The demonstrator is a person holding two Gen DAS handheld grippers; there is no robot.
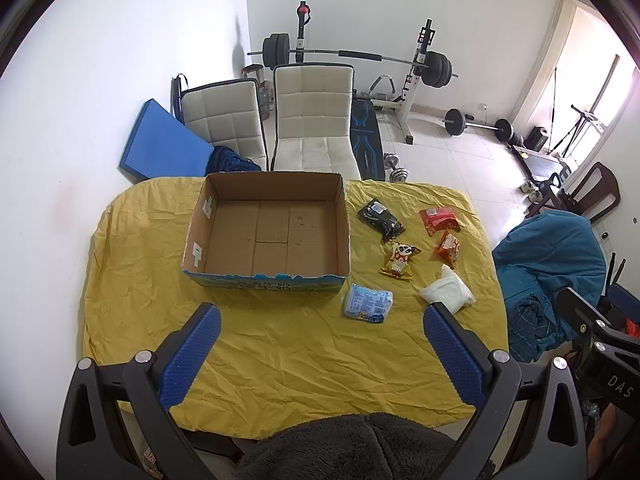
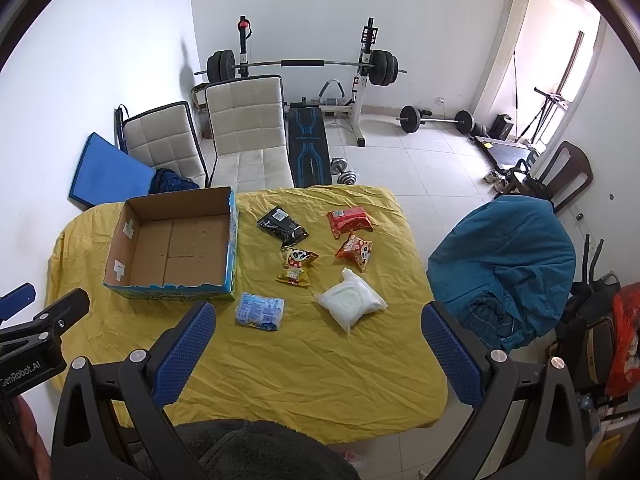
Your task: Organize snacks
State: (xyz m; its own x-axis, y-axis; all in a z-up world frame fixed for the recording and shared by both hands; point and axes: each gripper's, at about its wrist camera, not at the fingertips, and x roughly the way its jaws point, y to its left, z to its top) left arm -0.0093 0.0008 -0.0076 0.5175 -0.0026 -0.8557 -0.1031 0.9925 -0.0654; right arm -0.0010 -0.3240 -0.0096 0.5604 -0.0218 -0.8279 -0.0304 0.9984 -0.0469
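Observation:
An empty cardboard box (image 1: 200, 232) (image 2: 120, 236) sits open on the yellow tablecloth (image 1: 288, 352) (image 2: 304, 360). To its right lie several snack packs: a light blue pack (image 1: 368, 303) (image 2: 260, 311), a white pouch (image 1: 447, 292) (image 2: 350, 302), a yellow panda pack (image 1: 399, 259) (image 2: 297, 266), an orange pack (image 1: 449, 247) (image 2: 355, 251), a red pack (image 1: 438, 219) (image 2: 349, 219) and a black pack (image 1: 379, 218) (image 2: 282, 226). My left gripper (image 1: 322, 316) hovers open above the table's near side, holding nothing. My right gripper (image 2: 320, 314) is also open and empty, above the near edge.
Two white chairs (image 1: 316, 120) (image 2: 248, 128) stand behind the table, with a weight bench and barbell rack (image 1: 416, 64) (image 2: 368, 68) beyond. A chair draped in blue cloth (image 1: 552, 264) (image 2: 508, 264) stands at the right. A dark fleece sleeve (image 1: 352, 448) fills the bottom.

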